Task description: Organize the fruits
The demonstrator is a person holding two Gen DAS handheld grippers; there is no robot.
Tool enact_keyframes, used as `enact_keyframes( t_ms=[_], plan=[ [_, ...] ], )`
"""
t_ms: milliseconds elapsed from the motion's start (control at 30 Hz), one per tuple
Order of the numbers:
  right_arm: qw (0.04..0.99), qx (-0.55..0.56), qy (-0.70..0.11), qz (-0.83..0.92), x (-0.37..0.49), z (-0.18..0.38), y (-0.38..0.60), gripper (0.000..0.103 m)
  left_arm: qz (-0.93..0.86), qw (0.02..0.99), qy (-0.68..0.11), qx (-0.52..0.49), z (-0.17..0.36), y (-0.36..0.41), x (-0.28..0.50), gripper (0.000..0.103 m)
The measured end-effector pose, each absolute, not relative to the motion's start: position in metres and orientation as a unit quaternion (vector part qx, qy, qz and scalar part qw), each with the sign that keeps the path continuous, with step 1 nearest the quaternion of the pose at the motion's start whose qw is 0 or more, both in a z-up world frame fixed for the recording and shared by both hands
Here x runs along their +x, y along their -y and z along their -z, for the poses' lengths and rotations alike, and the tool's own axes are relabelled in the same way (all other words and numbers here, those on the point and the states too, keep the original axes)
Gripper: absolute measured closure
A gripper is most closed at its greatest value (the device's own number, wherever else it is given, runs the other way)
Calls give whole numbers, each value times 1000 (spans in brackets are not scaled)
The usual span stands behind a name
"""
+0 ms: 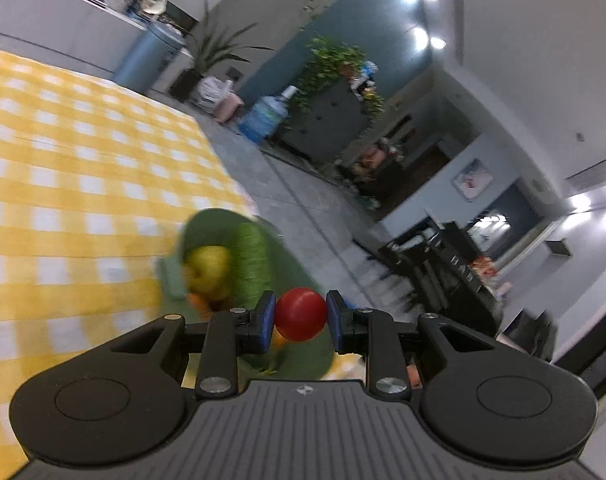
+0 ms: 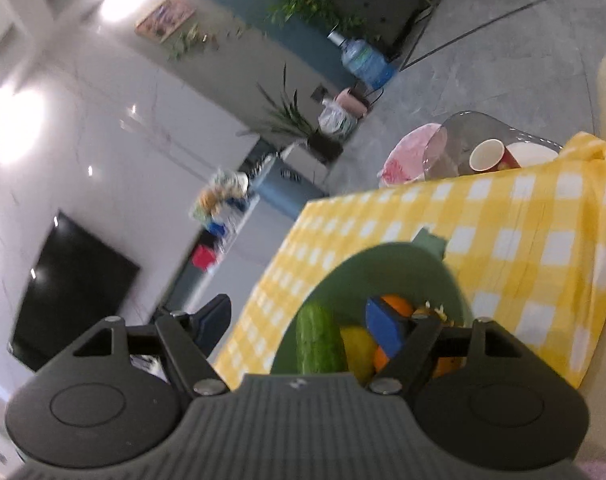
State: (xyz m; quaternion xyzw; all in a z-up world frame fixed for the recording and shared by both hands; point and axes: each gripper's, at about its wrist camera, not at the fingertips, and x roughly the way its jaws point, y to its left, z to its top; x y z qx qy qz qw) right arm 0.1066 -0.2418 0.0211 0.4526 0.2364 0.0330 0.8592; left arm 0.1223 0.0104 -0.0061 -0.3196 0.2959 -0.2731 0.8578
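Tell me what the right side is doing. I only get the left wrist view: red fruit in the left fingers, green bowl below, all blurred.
Observer: The right gripper is open, with nothing between its fingers, and is at the green bowl.
Operator: What's in the bowl?
Observer: A cucumber, a yellow fruit and an orange.
Operator: Anything past the table?
Observer: A red cup beside a white plate, beyond the table's far edge.
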Motion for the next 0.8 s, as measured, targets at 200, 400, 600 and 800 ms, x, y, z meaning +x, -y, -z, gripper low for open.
enact_keyframes(
  t_ms=[200, 400, 600, 800],
  plan=[
    [827, 515, -227, -8, 101, -12, 263, 31, 300, 852, -311, -297, 1, 23, 144, 73],
    [837, 520, -169, 23, 84, -20, 273, 31, 296, 853, -337, -267, 9, 59, 170, 73],
    [847, 506, -159, 13, 82, -26, 270, 31, 260, 859, -351, -268, 21, 70, 181, 54],
    [841, 511, -176, 11, 88, -21, 269, 31, 237, 869, -336, -275, 7, 51, 166, 38]
  ],
)
